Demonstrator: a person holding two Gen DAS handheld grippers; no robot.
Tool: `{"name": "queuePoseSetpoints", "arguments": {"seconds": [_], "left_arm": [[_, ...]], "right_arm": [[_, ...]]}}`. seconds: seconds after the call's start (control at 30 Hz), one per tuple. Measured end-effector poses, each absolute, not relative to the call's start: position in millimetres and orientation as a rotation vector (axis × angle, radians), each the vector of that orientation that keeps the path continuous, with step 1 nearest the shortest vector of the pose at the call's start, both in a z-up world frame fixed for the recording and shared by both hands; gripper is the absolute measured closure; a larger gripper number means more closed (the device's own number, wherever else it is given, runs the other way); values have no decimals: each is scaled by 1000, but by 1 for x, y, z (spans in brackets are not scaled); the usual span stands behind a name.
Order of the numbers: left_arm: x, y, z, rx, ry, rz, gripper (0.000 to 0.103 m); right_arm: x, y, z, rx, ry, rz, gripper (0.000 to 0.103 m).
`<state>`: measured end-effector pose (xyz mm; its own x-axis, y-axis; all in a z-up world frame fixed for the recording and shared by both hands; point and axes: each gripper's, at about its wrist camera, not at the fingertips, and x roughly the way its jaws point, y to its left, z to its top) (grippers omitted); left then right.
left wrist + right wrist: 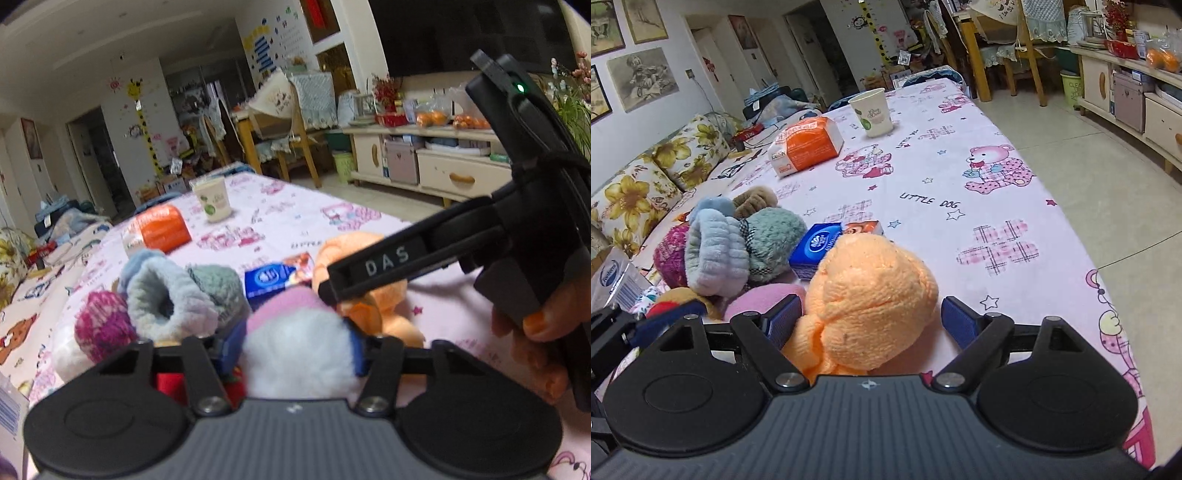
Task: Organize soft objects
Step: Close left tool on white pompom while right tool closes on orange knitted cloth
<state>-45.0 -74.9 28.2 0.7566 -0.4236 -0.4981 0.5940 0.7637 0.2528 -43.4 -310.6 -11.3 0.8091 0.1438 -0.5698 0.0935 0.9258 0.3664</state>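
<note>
Grasp step. Left tool (pixel 295 347) was clenched on the white pompom (pixel 299 354), its pads pressing both sides. Right tool (pixel 871 321) stood released around the orange plush (pixel 871 295) (left pad touching, right apart). Next, I judged: close right, lift both off the tabletop (pixel 960 177).

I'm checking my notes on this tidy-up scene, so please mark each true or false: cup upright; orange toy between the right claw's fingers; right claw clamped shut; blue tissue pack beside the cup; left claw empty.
1. The paper cup stands upright on the tablecloth. True.
2. The orange knitted toy sits between the right claw's fingers. True.
3. The right claw is clamped shut. False: it is open, with one finger clear of the toy.
4. The blue tissue pack lies beside the cup. False: it lies near the orange knitted toy, far from the cup.
5. The left claw is empty. False: it grips a pink-and-white fluffy toy.
</note>
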Motion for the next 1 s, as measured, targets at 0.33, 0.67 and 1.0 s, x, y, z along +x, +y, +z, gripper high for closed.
{"name": "queuePoseSetpoints", "arguments": {"seconds": [0.33, 0.67, 1.0], "left_arm": [[-49, -53, 29, 316, 550, -551, 71], [-48, -12, 56, 132, 565, -526, 74], [-54, 25, 91, 15, 486, -496, 80]], "right_arm": [[-41, -309, -10, 364, 644, 31, 19], [-62, -293, 16, 302, 539, -6, 23], [-83, -279, 51, 291, 447, 21, 23]]}}
